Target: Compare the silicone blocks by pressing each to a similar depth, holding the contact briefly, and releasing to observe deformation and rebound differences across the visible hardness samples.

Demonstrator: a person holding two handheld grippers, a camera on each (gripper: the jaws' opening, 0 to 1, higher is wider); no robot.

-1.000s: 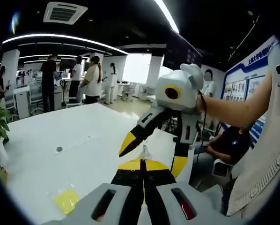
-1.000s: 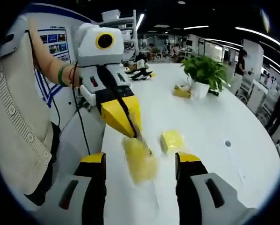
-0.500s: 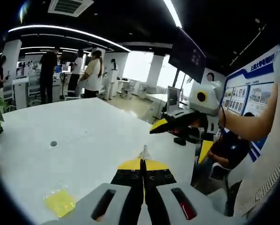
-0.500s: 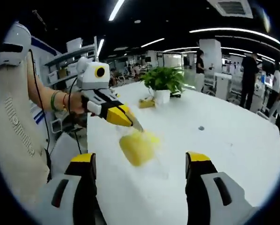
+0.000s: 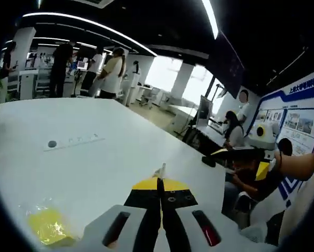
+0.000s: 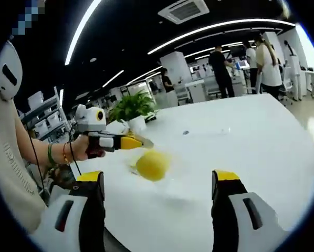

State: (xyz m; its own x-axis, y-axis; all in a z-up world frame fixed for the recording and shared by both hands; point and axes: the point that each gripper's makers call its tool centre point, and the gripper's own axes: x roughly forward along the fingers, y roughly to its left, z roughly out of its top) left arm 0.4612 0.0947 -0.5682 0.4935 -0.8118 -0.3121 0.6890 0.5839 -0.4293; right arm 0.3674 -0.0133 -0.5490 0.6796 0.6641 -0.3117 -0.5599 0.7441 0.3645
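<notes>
Your right gripper (image 6: 157, 184) has jaws wide apart; the yellow block (image 6: 152, 165) lies ahead between them on the table (image 6: 241, 142). Your left gripper (image 6: 137, 141), jaws together, sits just beside it.

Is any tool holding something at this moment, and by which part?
The left tool is shut on a thin clear edge, apparently the bag of the yellow block. The right tool is open and holds nothing.

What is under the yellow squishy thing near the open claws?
Under the yellow block is the white table, with a clear wrapper's edge showing around it. Whether the block rests flat cannot be seen; it is blurred.
</notes>
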